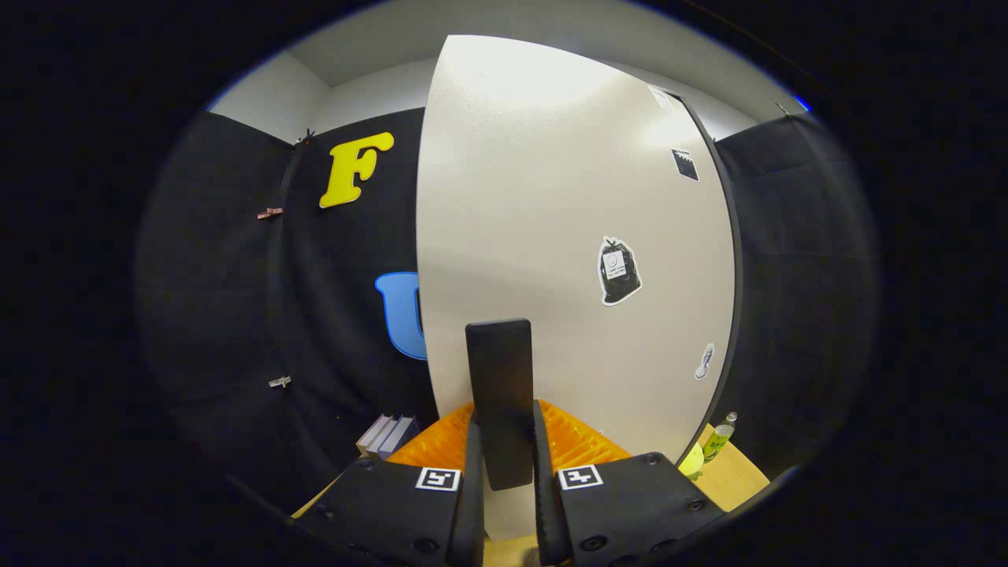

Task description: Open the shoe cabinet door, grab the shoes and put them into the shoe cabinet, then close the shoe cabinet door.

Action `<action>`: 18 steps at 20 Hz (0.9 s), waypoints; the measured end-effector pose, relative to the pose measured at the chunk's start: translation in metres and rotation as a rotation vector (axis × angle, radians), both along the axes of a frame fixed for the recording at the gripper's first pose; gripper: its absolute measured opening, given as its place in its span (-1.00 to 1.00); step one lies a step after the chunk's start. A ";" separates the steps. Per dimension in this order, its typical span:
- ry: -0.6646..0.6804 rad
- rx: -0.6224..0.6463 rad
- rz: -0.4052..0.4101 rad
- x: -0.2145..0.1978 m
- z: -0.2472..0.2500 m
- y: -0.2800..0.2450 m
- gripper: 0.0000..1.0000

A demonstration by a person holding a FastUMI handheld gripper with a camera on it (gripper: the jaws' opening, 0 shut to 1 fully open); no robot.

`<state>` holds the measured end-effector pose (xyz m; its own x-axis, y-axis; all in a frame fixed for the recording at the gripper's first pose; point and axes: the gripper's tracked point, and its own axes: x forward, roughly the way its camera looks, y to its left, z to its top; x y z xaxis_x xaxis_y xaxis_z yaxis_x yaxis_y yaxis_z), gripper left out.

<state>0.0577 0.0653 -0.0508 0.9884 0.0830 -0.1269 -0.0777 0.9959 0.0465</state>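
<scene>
Gripper [504,465] closed on the dark upright door handle [499,394]; both fingers press its lower end from either side. Handle sits on the pale shoe cabinet door [567,236], which rises at 12 o'clock beyond the fingers. Stickers on the door at 1 to 2 o'clock, the black bag-shaped sticker [619,271] largest. Books [386,435] on the wooden table [732,476] at 10 o'clock of the fingers. Small green bottle [718,439] at 3 o'clock, by the door's right edge.

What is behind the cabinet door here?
The cabinet door, gripped by its handle in the gripper, covers the inside. At its lower right edge stand two bottles.
</scene>
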 end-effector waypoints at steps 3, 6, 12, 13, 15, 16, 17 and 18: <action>0.011 0.002 0.047 -0.023 0.000 -0.012 -0.40; 0.023 0.015 0.110 -0.041 -0.002 -0.022 -0.39; 0.024 0.018 0.218 -0.067 0.004 -0.053 -0.40; 0.028 0.014 0.231 -0.070 0.005 -0.058 -0.40; 0.031 0.012 0.251 -0.077 0.006 -0.069 -0.40; 0.033 0.014 0.259 -0.082 0.007 -0.075 -0.40; 0.037 0.018 0.263 -0.086 0.007 -0.081 -0.40; 0.039 0.022 0.263 -0.090 0.007 -0.086 -0.40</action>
<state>-0.0321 -0.0209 -0.0436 0.9270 0.3391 -0.1600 -0.3310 0.9406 0.0759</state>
